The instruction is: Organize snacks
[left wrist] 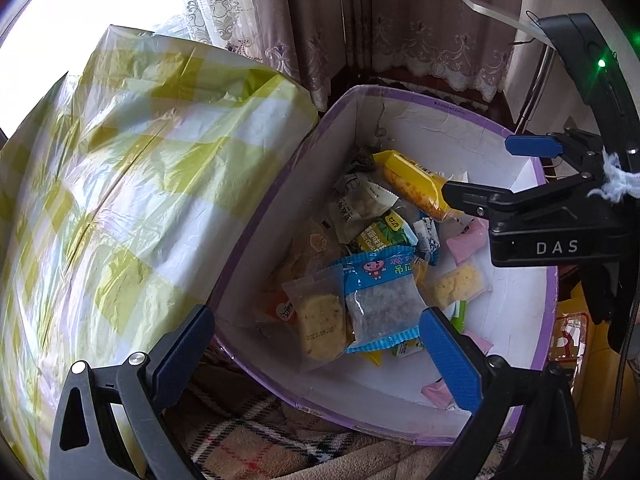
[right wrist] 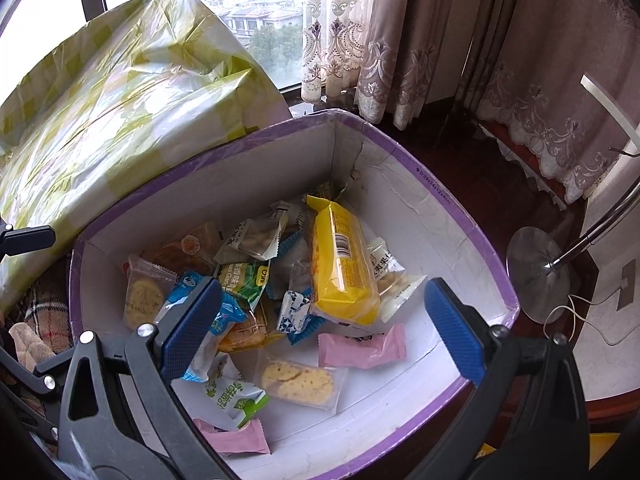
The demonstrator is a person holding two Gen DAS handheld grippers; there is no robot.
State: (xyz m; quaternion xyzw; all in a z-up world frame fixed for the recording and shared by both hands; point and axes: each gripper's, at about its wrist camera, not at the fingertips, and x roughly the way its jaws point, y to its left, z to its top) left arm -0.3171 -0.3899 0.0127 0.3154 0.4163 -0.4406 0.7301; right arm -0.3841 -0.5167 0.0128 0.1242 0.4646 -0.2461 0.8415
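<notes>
A big bundle wrapped in yellow-and-white checked plastic (left wrist: 132, 184) filled the left half of the left wrist view and the upper left of the right wrist view, touching the box's left wall. Beside it, at the centre of both views, stood an open box (right wrist: 420, 216) with white inner walls and a purple rim, resting on a plaid blanket (left wrist: 248, 444). A loose heap of snacks (right wrist: 256, 280) lay on the box floor.

The left gripper (left wrist: 316, 360) sat at the bottom of its view with its jaws spread wide and nothing clamped; the left finger stood outside the box's near corner, the right one inside, and a blue packet (left wrist: 380, 300) and a clear-wrapped cracker (left wrist: 320, 320) lay just beyond and between them. The right gripper (right wrist: 324, 332) also stood wide open and empty above the box. Between its fingers lay a yellow packet (right wrist: 344, 264), a pink sweet (right wrist: 360, 346) and another clear-wrapped cracker (right wrist: 298, 378), all apart from the pads.
</notes>
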